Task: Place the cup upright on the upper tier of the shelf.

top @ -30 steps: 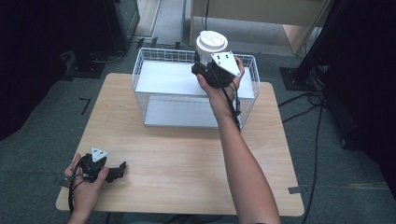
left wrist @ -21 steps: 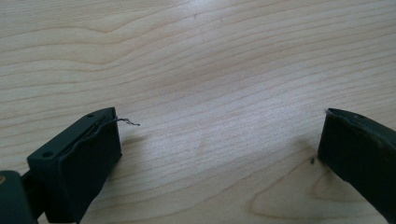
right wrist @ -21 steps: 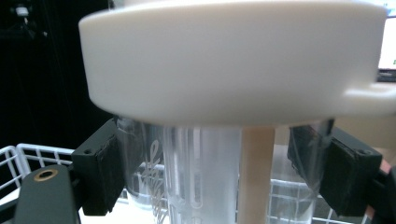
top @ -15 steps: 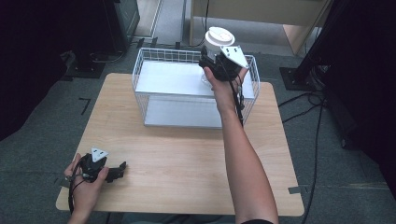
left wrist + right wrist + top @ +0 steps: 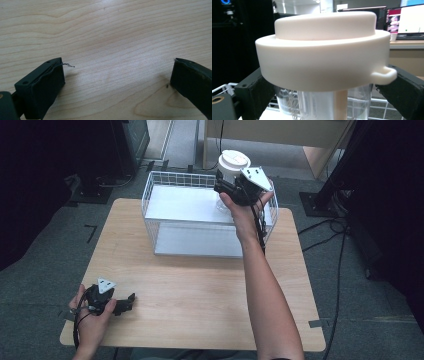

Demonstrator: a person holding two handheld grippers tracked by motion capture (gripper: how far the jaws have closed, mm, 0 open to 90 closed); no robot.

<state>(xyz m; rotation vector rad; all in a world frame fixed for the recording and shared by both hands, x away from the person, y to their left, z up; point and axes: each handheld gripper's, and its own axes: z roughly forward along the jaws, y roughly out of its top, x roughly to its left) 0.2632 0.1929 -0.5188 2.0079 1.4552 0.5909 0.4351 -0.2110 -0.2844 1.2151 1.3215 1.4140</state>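
Observation:
A clear plastic cup (image 5: pixel 222 202) with a white lid (image 5: pixel 234 161) stands upright at the back right of a white wire basket (image 5: pixel 148 205), its lid above the rim. My right gripper (image 5: pixel 223 187) reaches over the basket and flanks the cup just under the lid (image 5: pixel 322 52). Its jaws have just been opening, and the cup (image 5: pixel 322 105) is still between them with a thin gap at the right pad. Whether the cup rests on the basket floor I cannot tell. My left gripper (image 5: pixel 129 301) lies open on the wooden table (image 5: pixel 200 295) at the front left, with bare wood between its jaws (image 5: pixel 117 82).
The basket takes up the far middle of the table. Cables (image 5: pixel 340 235) and dark stands (image 5: pixel 320 200) lie on the floor to the right. A desk with monitors (image 5: pixel 409 22) stands beyond the basket.
The right hand carried the cup a little to the right and slightly down over the basket. The left hand has kept still.

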